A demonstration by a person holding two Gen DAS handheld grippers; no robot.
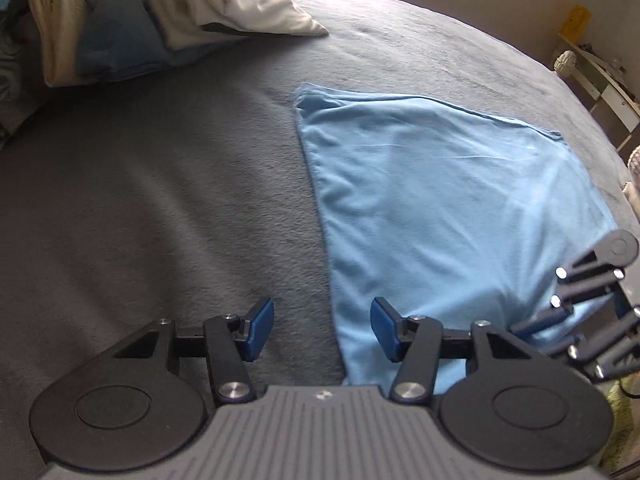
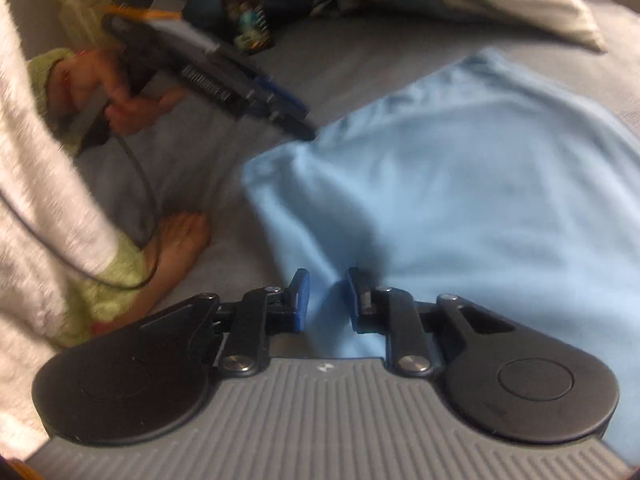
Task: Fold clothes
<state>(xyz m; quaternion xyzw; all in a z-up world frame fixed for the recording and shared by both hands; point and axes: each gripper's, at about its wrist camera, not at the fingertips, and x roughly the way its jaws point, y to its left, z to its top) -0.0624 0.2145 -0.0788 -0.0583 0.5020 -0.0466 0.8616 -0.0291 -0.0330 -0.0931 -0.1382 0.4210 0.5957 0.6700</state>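
Note:
A light blue garment [image 1: 448, 208] lies folded flat on the grey bedspread [image 1: 160, 200]. My left gripper [image 1: 322, 328] is open and empty, hovering over the garment's left edge near its front corner. My right gripper [image 2: 328, 300] has its jaws partly apart, and a fold of the blue garment [image 2: 460, 200] lies between them; the view is blurred, so the grip is unclear. The right gripper also shows at the right edge of the left wrist view [image 1: 580, 312]. The left gripper shows in the right wrist view [image 2: 288, 116] above the garment's far corner.
A pile of cream and blue clothes and pillows [image 1: 132, 20] lies at the back left of the bed. Shelving [image 1: 600, 80] stands past the bed's right edge. The person's bare foot [image 2: 176, 240] and cable [image 2: 148, 192] rest on the bed at the left.

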